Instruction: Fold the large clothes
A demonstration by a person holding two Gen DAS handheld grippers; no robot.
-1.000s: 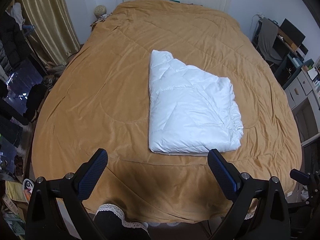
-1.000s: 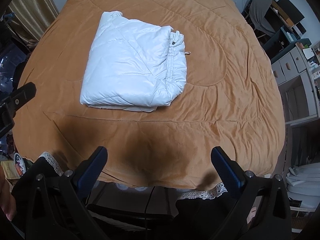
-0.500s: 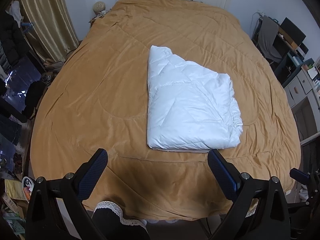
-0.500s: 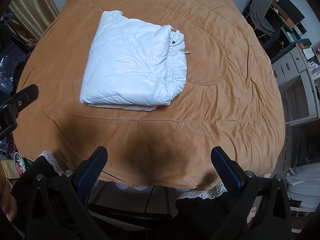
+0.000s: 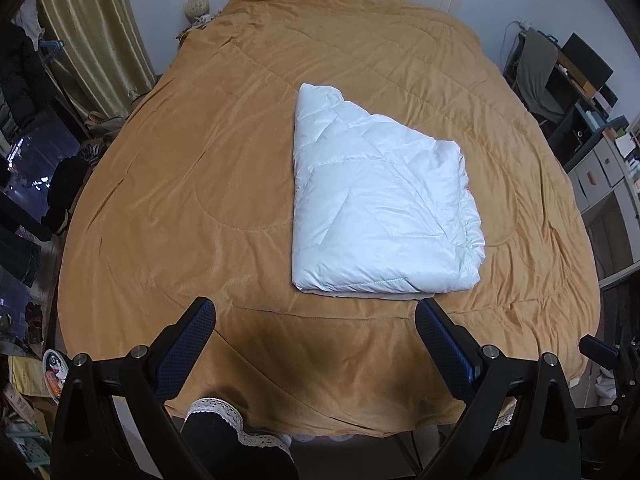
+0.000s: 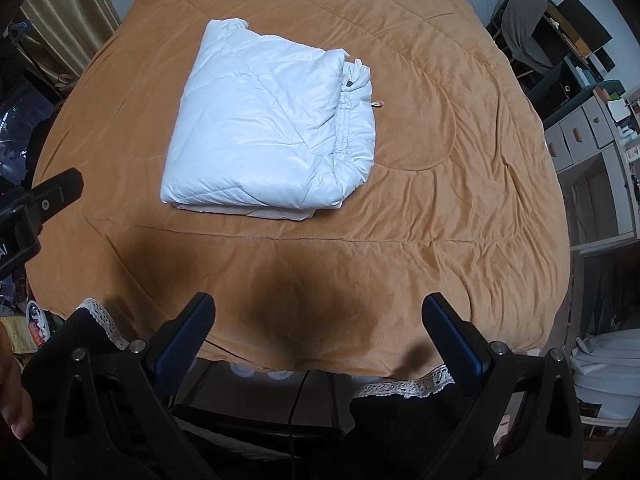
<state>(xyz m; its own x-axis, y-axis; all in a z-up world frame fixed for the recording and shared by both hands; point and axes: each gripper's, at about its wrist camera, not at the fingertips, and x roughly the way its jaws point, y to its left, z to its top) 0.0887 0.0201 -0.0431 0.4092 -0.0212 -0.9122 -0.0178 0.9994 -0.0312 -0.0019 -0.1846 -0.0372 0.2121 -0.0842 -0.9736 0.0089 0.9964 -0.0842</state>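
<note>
A white puffy jacket (image 5: 380, 204) lies folded into a thick rectangle in the middle of the bed; in the right wrist view the jacket (image 6: 268, 136) shows its gathered hem along its right side. My left gripper (image 5: 316, 312) hovers open above the bed's near edge, just short of the jacket's front edge, holding nothing. My right gripper (image 6: 318, 308) is also open and empty, over the near edge and well back from the jacket. The left gripper's body shows at the left edge of the right wrist view.
An orange-brown quilt (image 5: 200, 160) covers the whole bed. Gold curtains (image 5: 88, 32) and clutter stand to the left. A desk with a chair (image 5: 536, 76) and grey drawers (image 5: 600, 168) line the right side. A white lace trim (image 6: 404, 386) hangs under the quilt's near edge.
The left wrist view has shifted slightly up and back, so the jacket sits a little lower in it. The left gripper's body has risen a little in the right wrist view. Both grippers stay open.
</note>
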